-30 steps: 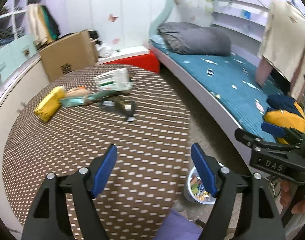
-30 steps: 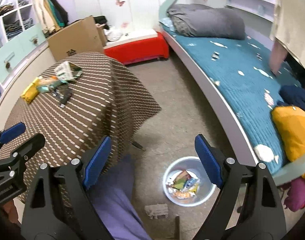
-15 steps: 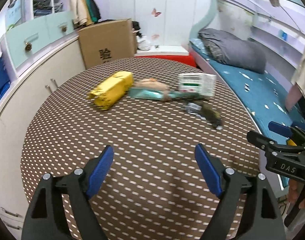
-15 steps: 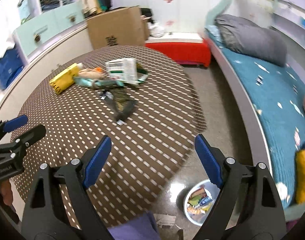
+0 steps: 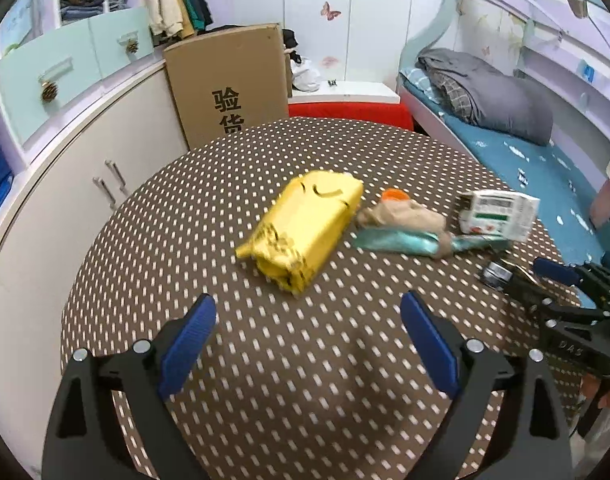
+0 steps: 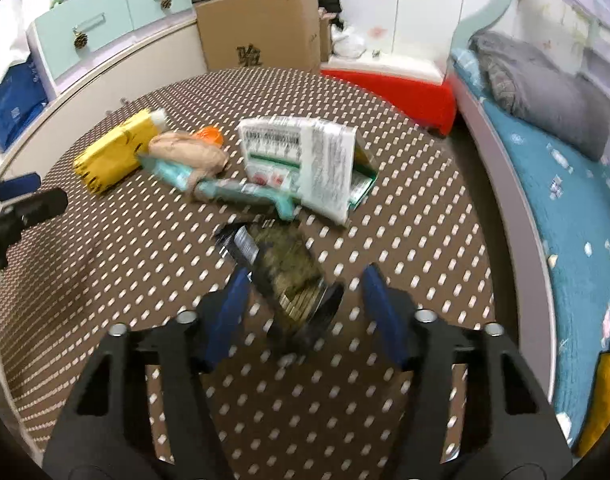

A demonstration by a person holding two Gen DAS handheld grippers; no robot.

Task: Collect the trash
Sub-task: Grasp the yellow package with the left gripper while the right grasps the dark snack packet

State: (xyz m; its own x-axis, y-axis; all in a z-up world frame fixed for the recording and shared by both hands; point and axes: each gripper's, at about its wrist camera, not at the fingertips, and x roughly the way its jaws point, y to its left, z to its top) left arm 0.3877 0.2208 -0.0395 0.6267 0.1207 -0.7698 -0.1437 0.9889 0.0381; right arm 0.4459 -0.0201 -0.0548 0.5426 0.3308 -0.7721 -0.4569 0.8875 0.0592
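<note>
Trash lies on the brown dotted table (image 5: 209, 208). A yellow packet (image 5: 305, 228) lies just ahead of my open, empty left gripper (image 5: 309, 340). Beside it are a crumpled beige wad (image 5: 401, 216), a teal wrapper (image 5: 401, 240) and a white-green carton (image 5: 499, 216). In the right wrist view, my right gripper (image 6: 305, 316) is open, its fingers on either side of a dark wrapper (image 6: 285, 276). The carton (image 6: 305, 164), teal wrapper (image 6: 225, 188) and yellow packet (image 6: 113, 156) lie beyond.
A cardboard box (image 5: 229, 84) and white cabinets (image 5: 85, 168) stand behind the table. A red bench (image 5: 349, 112) and a bed with blue sheet (image 5: 517, 160) lie to the right. The right gripper also shows at the left view's right edge (image 5: 565, 292).
Both grippers swung from the floor bin side over the table and moved in toward the trash. The right gripper now straddles the dark wrapper; the left faces the yellow packet.
</note>
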